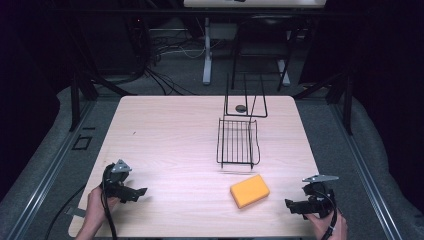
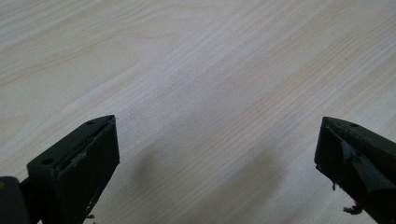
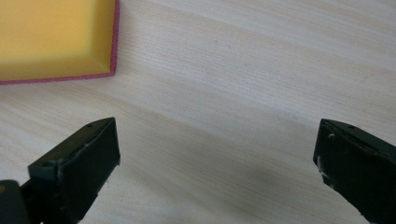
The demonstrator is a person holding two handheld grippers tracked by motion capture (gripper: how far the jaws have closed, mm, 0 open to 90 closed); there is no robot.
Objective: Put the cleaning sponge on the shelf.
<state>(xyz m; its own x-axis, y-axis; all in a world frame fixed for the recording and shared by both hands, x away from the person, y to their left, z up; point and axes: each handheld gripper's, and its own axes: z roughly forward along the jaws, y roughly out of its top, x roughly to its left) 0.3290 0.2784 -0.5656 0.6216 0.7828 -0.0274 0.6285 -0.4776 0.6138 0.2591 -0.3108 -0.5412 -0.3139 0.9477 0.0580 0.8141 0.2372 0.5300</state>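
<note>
Sponge (image 1: pixel 249 190): yellow rectangular block with a thin red underside. Lies flat, slightly skewed, near the table's front edge

Probably lab: framed test table (image 1: pixel 165 130)

A pale wood-grain table (image 1: pixel 165 130) is being lit brightly from above, while the room around it is being left in near darkness. The table is being framed on both sides by grey carpeted floor (image 1: pixel 330 135) and dark metal struts (image 1: pixel 75 102). Beyond its far edge, a tangle of black cables (image 1: pixel 155 50) is being seen lying on the floor beside the white leg (image 1: pixel 207 55) of another desk, whose light top (image 1: pixel 255 3) is being cut off by the upper edge.
</note>
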